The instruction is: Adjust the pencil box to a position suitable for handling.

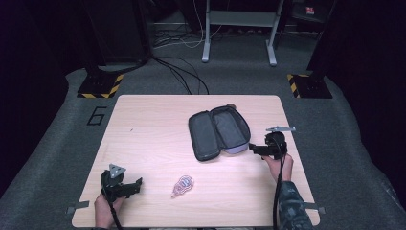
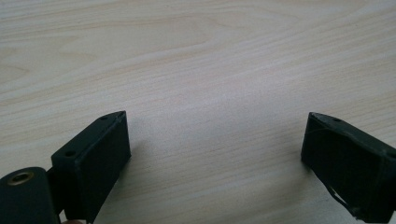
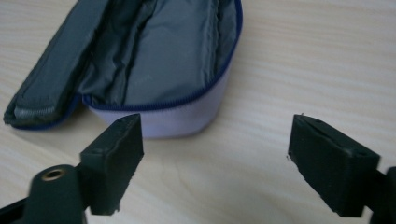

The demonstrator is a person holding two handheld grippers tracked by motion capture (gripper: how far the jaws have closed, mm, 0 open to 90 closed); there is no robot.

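- Your right gripper is at the right side of the table, just beside the near right end of the case.
- Its jaws stand wide apart and hold nothing. In the right gripper view the pale side of the case is just past the tips, not between them.
- The case lies open, a bit right of the middle of the table. Its lid is flat to the left, and its grey inside looks empty.
- A small pink thing lies near you, well apart from the case. It is too small to tell what it is.
- Your left gripper rests at the near left corner. Its jaws are wide apart too, with bare wood between them.
- I think you are at the step of getting the case ready to be filled.
- Next, you need to fetch the pink thing. It sits just to the right of your left gripper, so that one is the closer choice.
- Come down low and pinch it softly, for it looks flat and thin.
- Then carry it over the open half of the case and let go there.
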